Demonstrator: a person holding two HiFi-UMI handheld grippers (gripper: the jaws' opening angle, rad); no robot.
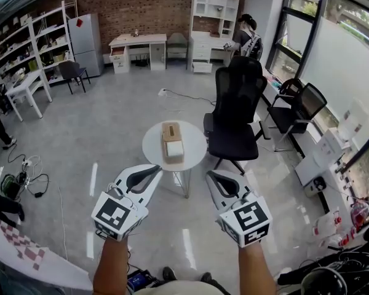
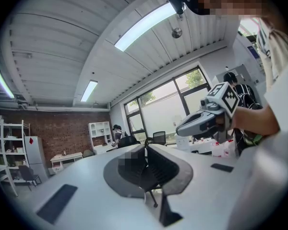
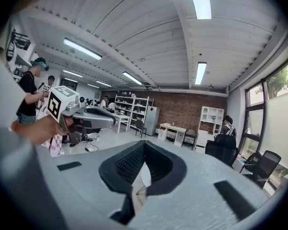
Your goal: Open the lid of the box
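Hovering well short of the table [image 1: 152, 152], left gripper [image 1: 155, 169] and right gripper [image 1: 211, 176] both have fingers together, holding nothing. Box [image 1: 172, 141] sits untouched on it. The whole lid job looks yet to come.

The small oblong tan box [image 1: 171, 131] looks like matt bare wood, though from this far it may be card. The round white table [image 1: 152, 154] is smooth. The pale grey floor [image 1: 111, 121] is glossy and streaked with reflected light. The red brick wall [image 1: 154, 5] is rough. The left gripper [image 2: 145, 148] and right gripper [image 3: 144, 145] have matt pale plastic shells, ribbed black inside the jaws.
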